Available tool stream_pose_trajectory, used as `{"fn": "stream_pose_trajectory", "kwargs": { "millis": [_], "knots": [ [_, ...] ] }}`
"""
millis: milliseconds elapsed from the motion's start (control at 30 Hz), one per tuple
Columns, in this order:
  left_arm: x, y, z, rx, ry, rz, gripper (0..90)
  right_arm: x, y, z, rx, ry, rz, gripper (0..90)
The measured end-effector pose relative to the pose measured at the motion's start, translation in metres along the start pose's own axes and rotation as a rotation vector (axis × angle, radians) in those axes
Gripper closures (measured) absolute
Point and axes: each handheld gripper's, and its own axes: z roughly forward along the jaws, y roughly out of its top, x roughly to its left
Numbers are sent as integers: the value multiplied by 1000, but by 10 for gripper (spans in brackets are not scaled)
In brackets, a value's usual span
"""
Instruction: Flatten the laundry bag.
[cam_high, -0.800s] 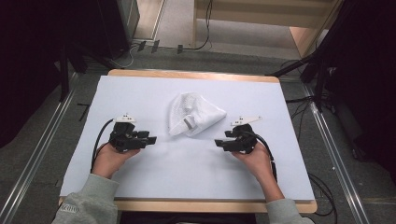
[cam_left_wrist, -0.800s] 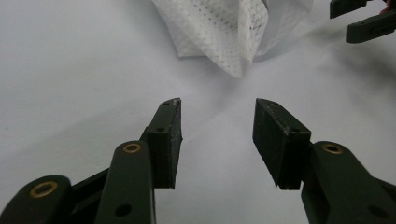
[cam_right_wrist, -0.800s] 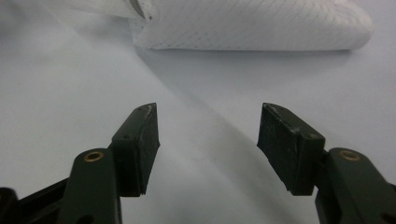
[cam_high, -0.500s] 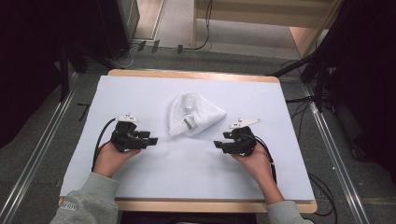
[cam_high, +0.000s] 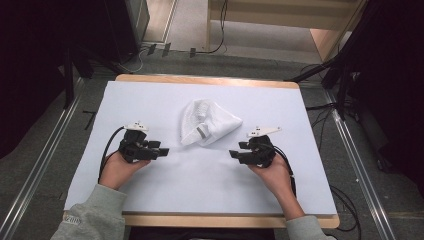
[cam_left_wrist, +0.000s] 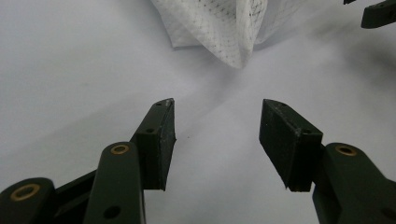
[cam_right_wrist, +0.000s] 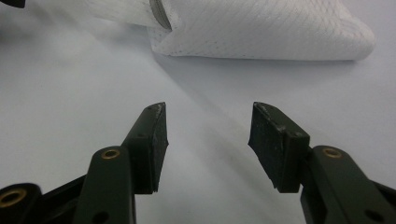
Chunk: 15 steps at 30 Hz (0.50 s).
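Cloth (cam_high: 207, 122) white, grey tag unreadable, left claw (cam_high: 164, 151) spread, right claw (cam_high: 234, 154) spread

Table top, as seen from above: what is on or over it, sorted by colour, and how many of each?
White: 1, the crumpled cloth, lying between the two grippers.
Black: 2, the left gripper and the right gripper, both open, each held in a hand.
Total: 3.
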Motion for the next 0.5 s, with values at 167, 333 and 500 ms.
{"fn": "stream_pose_trajectory", "kwargs": {
  "millis": [167,333,500],
  "knots": [
    [-1,0,0,0,-9,-2,455,1,0,0,4,-1,-4,478],
    [-2,0,0,4,-19,-2,449,1,1,0,7,0,0,479],
    [-5,0,-1,8,-21,7,451,2,3,-2,4,5,-2,480]
  ]
}}
